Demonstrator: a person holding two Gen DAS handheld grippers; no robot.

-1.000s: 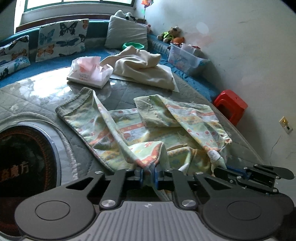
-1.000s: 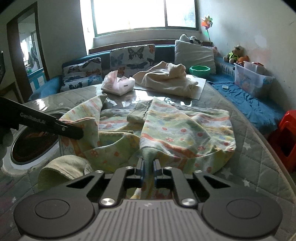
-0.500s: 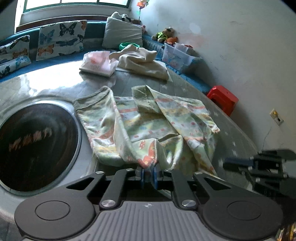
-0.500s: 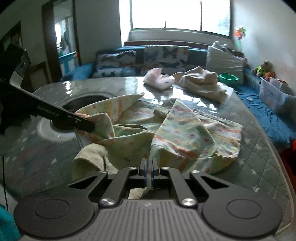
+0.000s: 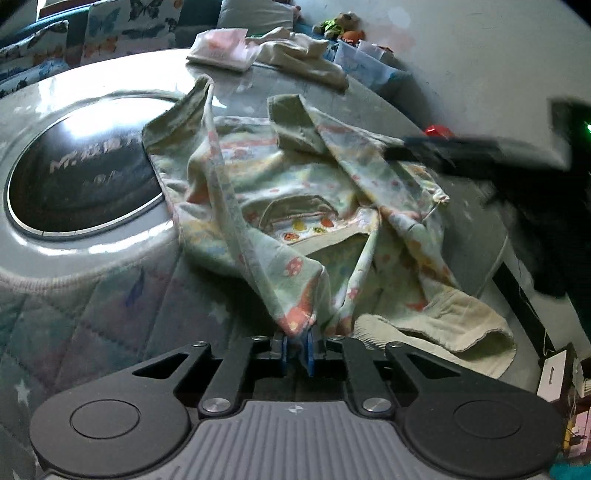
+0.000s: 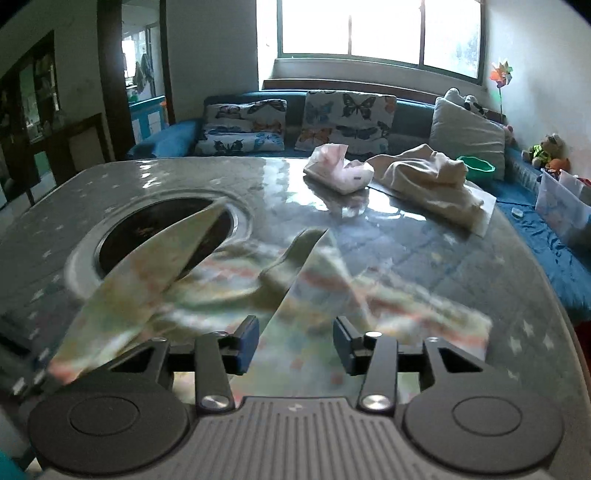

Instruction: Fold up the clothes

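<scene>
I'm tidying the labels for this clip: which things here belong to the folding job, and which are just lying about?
In the job:
patterned garment
left tongs, shut on its edge
right tongs, opening above it

Lying about:
cream cloth
pink tissue pack
butterfly cushions
green bowl

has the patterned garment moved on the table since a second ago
Yes. In the left wrist view the garment, pinched in the left gripper, has slid toward the round dark inset; its sleeve edge now overlaps the inset's rim.

A home living room: a blue sofa [image 6: 173,142] with butterfly cushions [image 6: 349,120] under the far window [image 6: 376,29], stuffed toys [image 6: 546,149] at right.
</scene>
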